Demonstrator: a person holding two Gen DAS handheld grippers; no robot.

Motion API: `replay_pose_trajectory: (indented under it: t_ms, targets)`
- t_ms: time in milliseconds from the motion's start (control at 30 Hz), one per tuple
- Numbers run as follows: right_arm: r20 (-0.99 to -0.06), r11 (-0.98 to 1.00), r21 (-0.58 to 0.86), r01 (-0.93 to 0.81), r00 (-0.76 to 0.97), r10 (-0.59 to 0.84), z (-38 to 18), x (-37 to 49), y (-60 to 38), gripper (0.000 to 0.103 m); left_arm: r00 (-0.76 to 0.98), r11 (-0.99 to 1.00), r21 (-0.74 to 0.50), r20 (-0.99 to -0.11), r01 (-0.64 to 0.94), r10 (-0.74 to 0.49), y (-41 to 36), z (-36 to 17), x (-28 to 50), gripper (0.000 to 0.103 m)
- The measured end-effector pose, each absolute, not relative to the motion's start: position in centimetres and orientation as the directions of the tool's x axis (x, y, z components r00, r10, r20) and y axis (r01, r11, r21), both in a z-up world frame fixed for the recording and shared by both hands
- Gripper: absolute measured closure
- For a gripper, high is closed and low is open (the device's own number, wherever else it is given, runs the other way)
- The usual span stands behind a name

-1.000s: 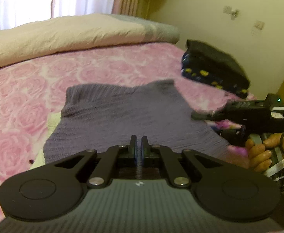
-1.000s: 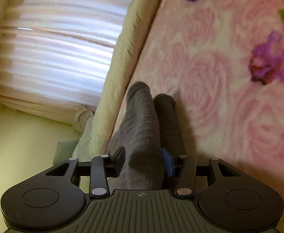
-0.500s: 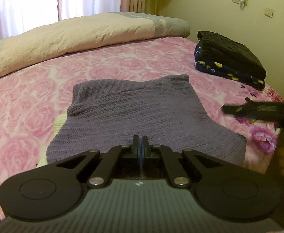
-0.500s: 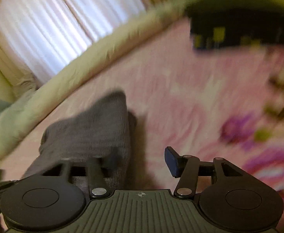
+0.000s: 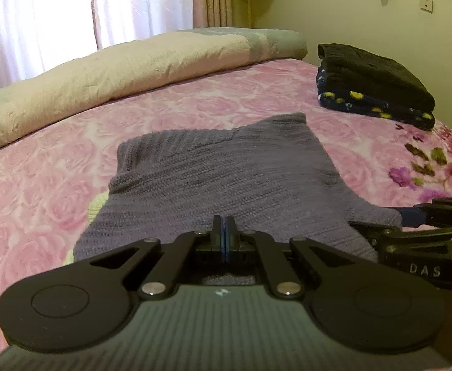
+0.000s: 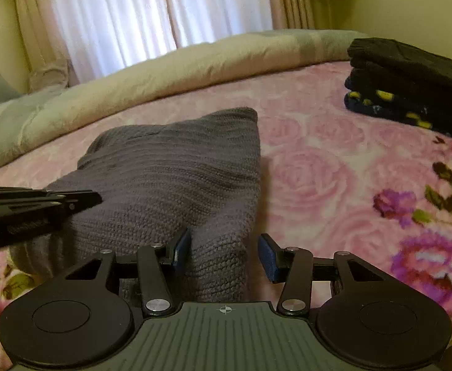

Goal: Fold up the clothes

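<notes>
Pink rose-patterned bedspread [image 5: 232,105] covers the bed beneath both of my tools, with a window curtain [image 6: 151,9] behind it.

Left fingers [image 5: 216,232]: pressed fully together, blue pads meeting. They sit over the near edge of the purple knit sweater [image 5: 226,179] — whether any fabric is caught between them I cannot tell, since the knit shows only beyond and below the tips.

Right fingers [image 6: 181,249]: spread apart, released. The near right corner of the sweater [image 6: 170,185] lies between them, close against the left finger, clear of the right one. The fabric is not clamped.

Sweater position: flat on the bedspread, centre of the bed, folded into a rough rectangle, collar end away from me. A pale garment edge [image 5: 97,205] shows from under its left side.

Outward from the sweater:
- Right, near the wall — a stack of folded dark clothes [image 5: 377,83], black on top, navy with yellow print beneath.
- Far side — a rolled cream and grey quilt [image 5: 127,77] running along the bed.
</notes>
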State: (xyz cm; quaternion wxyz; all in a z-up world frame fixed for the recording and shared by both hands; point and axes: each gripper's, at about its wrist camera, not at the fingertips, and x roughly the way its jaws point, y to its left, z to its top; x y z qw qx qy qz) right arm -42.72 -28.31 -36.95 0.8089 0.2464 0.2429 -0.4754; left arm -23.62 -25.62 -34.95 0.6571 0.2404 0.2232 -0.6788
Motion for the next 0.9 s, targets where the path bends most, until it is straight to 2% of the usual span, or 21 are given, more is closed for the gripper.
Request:
replay_pose_trajectory:
  t_ms: [133,233,333,467,567,667,800,900]
  targets:
    - [-0.582,0.402,0.185,0.897,0.429,-0.69,-35.1,-44.0,-27.4,0.056,-0.045,-0.001,-0.078,-0.56,0.997,-0.828,-22.4,-33.0,-21.1,0.101]
    - [-0.517,0.378,0.16,0.912,0.404,-0.755,-33.1,-44.8,-24.9,0.056,-0.031,0.008,-0.071,-0.532,0.997,-0.846,-19.4,-31.8,-19.9,0.102]
    - [-0.49,0.393,0.135,0.909,0.407,-0.771,-32.2,-44.1,-22.9,0.057,-0.056,-0.023,-0.069,-0.517,0.997,-0.854,-18.0,-31.4,-20.2,0.102]
    - [-0.513,0.412,0.061,0.909,0.383,-0.768,-33.5,-41.5,-22.1,0.057,-0.015,-0.01,-0.012,-0.558,1.0,-0.83,-19.3,-33.6,-21.0,0.101]
    - [-0.545,0.418,-0.024,0.908,0.339,-0.767,-36.1,-39.9,-22.2,0.057,0.021,0.029,-0.005,-0.587,1.0,-0.809,-20.2,-35.8,-21.0,0.101]
    - [-0.579,0.427,-0.11,0.898,0.291,-0.762,-37.0,-38.7,-22.4,0.057,0.031,0.051,-0.017,-0.597,0.999,-0.802,-20.3,-36.0,-21.0,0.101]
    - [-0.617,0.432,-0.073,0.899,0.3,-0.728,-36.5,-39.1,-23.0,0.057,0.068,0.086,0.001,-0.621,0.996,-0.781,-20.3,-35.8,-21.1,0.101]
    - [-0.628,0.399,0.046,0.916,0.338,-0.701,-35.2,-40.5,-23.1,0.057,0.1,0.123,0.008,-0.639,0.992,-0.763,-20.2,-35.9,-20.9,0.1]
